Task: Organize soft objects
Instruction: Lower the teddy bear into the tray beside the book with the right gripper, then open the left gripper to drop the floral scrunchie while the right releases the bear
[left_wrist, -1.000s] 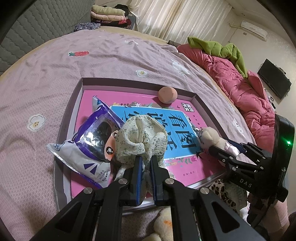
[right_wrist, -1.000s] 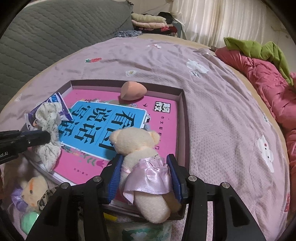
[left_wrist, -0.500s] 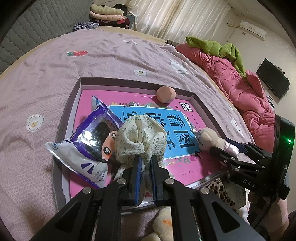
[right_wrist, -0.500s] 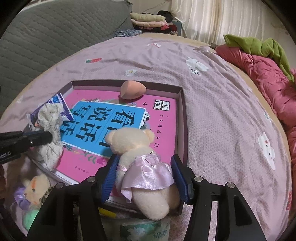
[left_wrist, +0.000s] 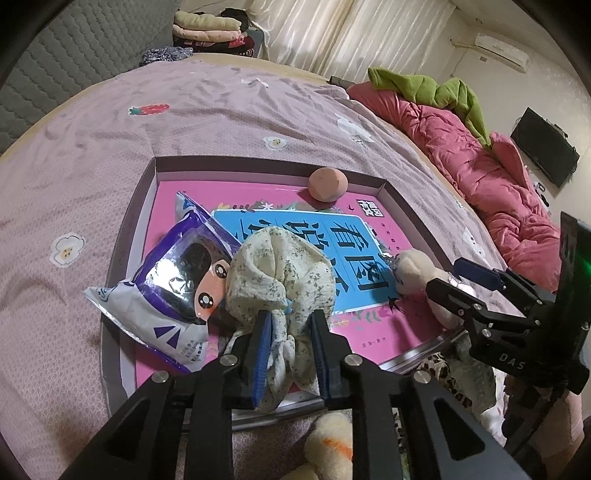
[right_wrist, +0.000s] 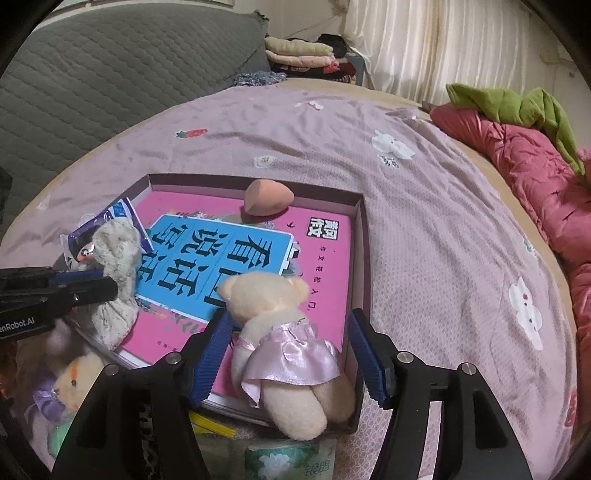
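A shallow box (left_wrist: 138, 206) (right_wrist: 364, 236) on the bed holds a pink and blue book (left_wrist: 343, 240) (right_wrist: 221, 258). My left gripper (left_wrist: 290, 328) is open around a floral cloth bundle (left_wrist: 280, 273) (right_wrist: 116, 266) lying on the book's near edge, jaws loose beside it. My right gripper (right_wrist: 290, 350) is open wide on either side of a cream teddy bear in a pink satin skirt (right_wrist: 280, 343) (left_wrist: 415, 271), which rests on the box's near right corner. A peach sponge egg (left_wrist: 327, 184) (right_wrist: 267, 196) lies at the box's far side.
A purple and white snack packet (left_wrist: 166, 288) lies over the box's left edge. A small yellow plush (right_wrist: 75, 373), a leopard-print item (left_wrist: 443, 373) and a tissue pack (right_wrist: 291, 461) lie in front of the box. A pink quilt (left_wrist: 480, 177) lies right.
Both grippers have opened. The left jaws let go of the cloth bundle, and the right jaws spread away from the teddy bear, which now rests on the box.
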